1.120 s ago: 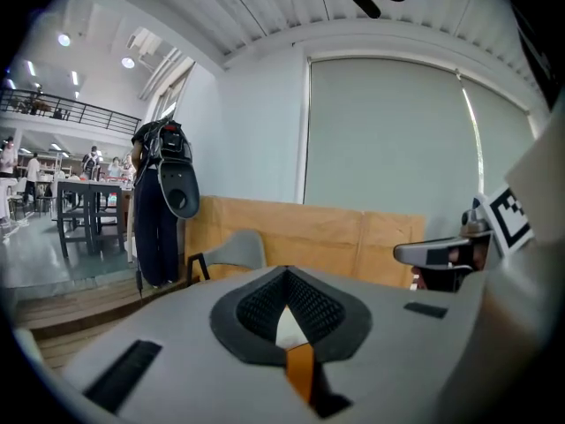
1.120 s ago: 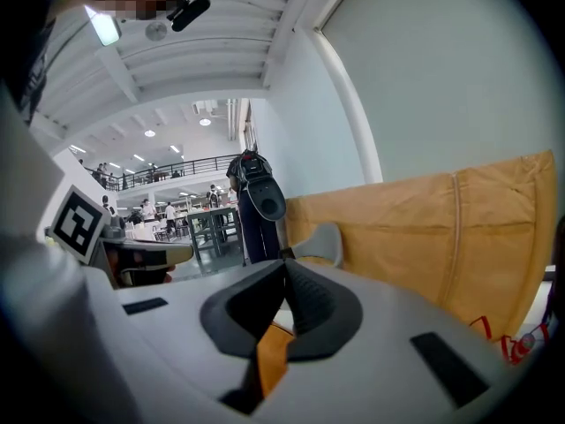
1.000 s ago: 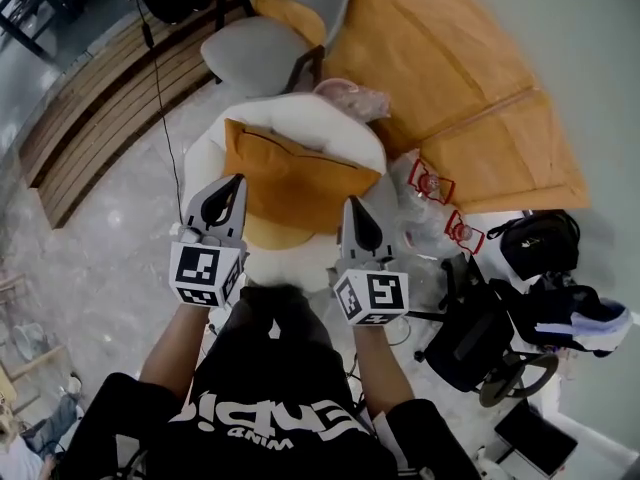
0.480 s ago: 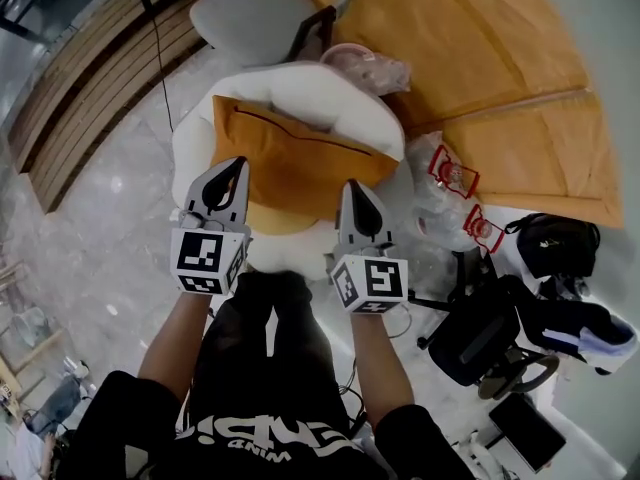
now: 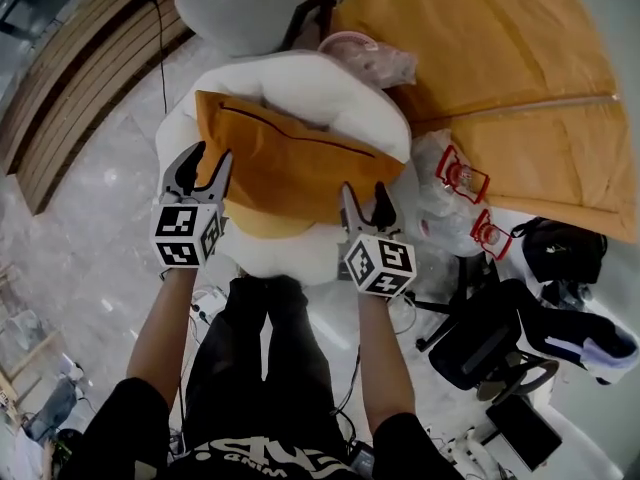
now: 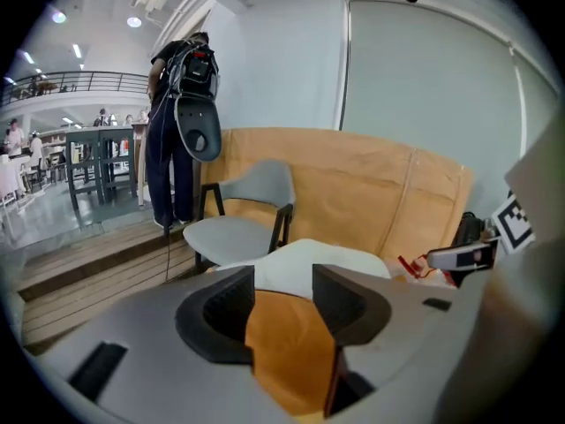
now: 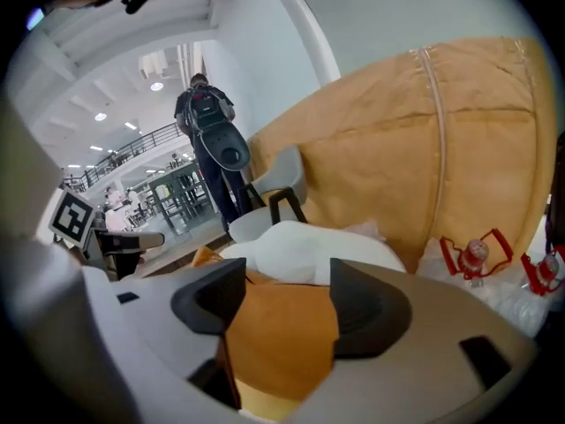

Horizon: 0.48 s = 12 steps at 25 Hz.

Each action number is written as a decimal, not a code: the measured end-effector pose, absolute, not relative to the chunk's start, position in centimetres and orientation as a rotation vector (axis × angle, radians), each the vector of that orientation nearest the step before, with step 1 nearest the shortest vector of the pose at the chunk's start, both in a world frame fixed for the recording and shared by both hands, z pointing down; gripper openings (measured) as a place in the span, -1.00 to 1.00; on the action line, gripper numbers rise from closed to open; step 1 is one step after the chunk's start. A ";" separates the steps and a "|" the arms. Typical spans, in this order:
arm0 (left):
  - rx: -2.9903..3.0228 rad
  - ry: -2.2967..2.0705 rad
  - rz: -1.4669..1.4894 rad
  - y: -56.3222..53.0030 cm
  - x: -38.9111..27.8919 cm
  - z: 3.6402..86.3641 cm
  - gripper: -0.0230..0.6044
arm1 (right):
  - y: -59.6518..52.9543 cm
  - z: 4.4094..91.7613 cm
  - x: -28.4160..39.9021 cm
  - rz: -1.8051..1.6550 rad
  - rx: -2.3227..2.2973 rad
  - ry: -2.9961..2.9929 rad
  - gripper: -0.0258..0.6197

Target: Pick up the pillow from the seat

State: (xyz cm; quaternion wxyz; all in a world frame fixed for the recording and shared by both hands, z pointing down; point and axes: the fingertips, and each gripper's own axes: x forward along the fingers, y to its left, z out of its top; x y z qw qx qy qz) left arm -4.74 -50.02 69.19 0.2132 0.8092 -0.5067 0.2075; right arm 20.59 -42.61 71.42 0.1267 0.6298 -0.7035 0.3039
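While both claws are opening, the orange pillow is straddled on the white seat.
The pillow is spread across the seat, with its zipper line toward 12 o'clock. The left claw is set at the pillow's 8 o'clock corner and the right claw at its 5 o'clock edge. Orange fabric is seen between each pair of parted jaws, not clamped. A grey chair is seen at 12 o'clock beyond the seat.

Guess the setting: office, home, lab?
Likely a large open office or lobby, not a home: a railed mezzanine under ceiling lights, high tables in the background, and a grey chair behind the white seat.
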 end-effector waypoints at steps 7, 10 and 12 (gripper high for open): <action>2.128 -1.505 0.684 -52.4 -7.4 77.0 -0.17 | -41.8 79.0 25.7 0.978 1.922 -1.847 0.01; 2.090 -1.564 0.706 -53.3 -8.7 79.6 -0.12 | -41.5 81.5 27.3 1.005 1.968 -1.786 0.04; 2.077 -1.592 0.713 -53.8 -9.1 81.0 -0.08 | -41.2 83.0 28.3 1.017 1.995 -1.757 0.04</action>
